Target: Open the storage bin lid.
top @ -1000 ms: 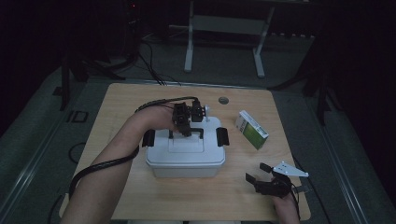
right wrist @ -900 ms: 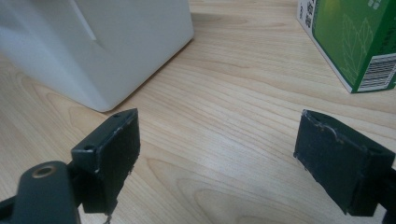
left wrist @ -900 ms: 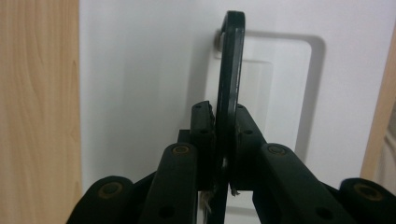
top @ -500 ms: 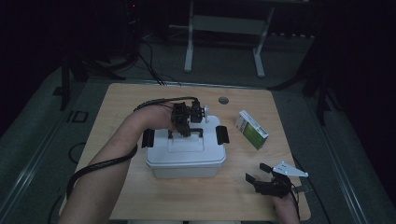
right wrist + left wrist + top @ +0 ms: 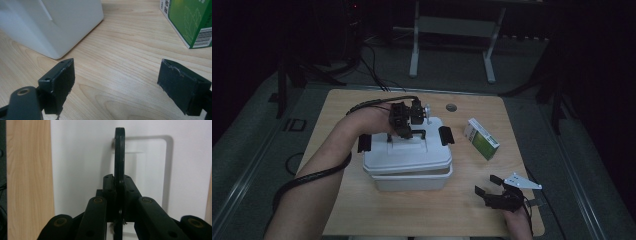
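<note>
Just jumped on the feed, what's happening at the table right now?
A person is working on the white box. The left gripper is clamped on the black handle on the lid, and the lid looks raised a little off the box. The right gripper sits open near the table's front right corner, holding nothing. A green carton lies right of the box.

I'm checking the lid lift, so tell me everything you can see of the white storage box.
The white storage box looks like smooth plastic, rectangular with rounded corners, and sits near the middle of the wooden table. Its lid is raised off the base and tilted. Black latches stand at both ends. The left tool is shut on the black lid handle, which stands upright above its recess.
</note>
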